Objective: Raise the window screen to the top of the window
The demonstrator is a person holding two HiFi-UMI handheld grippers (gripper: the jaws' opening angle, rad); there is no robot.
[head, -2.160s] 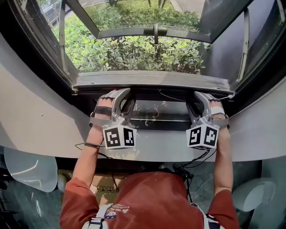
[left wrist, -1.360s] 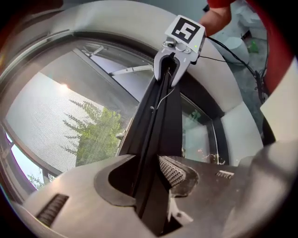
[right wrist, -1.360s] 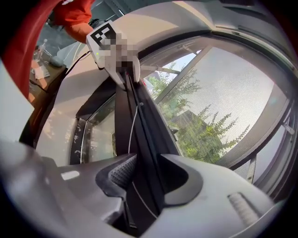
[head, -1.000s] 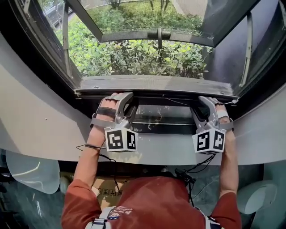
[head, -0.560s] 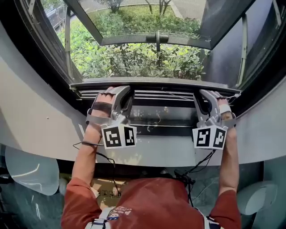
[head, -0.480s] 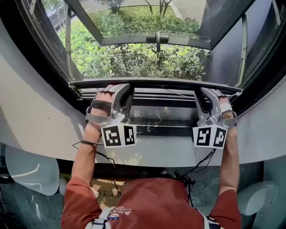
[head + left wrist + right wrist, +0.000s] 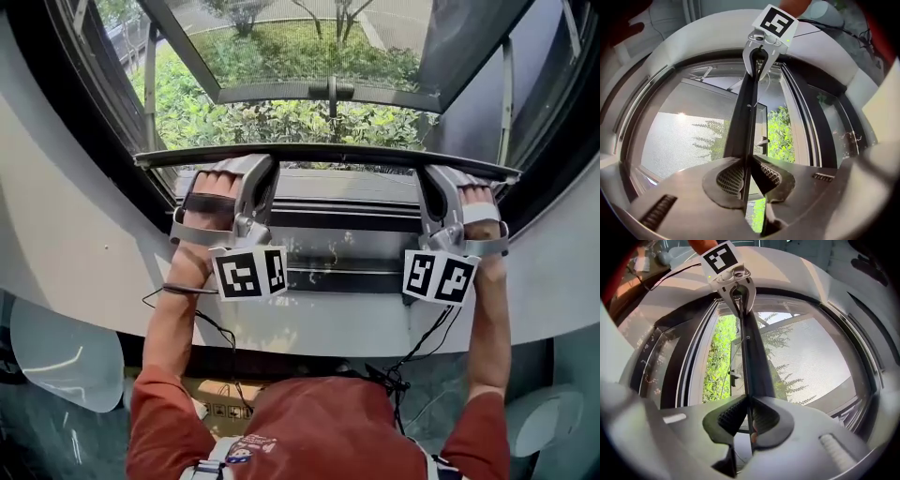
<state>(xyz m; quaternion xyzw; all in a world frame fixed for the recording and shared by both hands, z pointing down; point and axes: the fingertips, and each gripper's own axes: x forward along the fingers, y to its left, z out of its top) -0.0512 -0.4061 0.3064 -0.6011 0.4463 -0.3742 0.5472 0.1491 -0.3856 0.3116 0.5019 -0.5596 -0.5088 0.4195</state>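
The window screen's dark bottom bar (image 7: 328, 155) spans the window opening, lifted above the sill. My left gripper (image 7: 251, 169) grips it near its left end and my right gripper (image 7: 439, 178) near its right end. In the left gripper view the bar (image 7: 745, 117) runs edge-on from between my left gripper's (image 7: 749, 174) pads to the other gripper (image 7: 761, 56), with grey mesh (image 7: 679, 145) beside it. The right gripper view mirrors this: bar (image 7: 752, 362), mesh (image 7: 811, 362), right gripper (image 7: 749, 416). Both sets of jaws are closing with the bar between them, pads on it.
Beyond the screen a casement pane with a handle (image 7: 330, 89) stands swung outward over green shrubs (image 7: 281, 122). The dark sill and tracks (image 7: 337, 253) lie under the bar. A white curved wall ledge (image 7: 84, 253) frames the window. Cables (image 7: 412, 347) hang below my right hand.
Both grippers and the screen bar have risen together. More of the sill and tracks shows beneath the bar than before.
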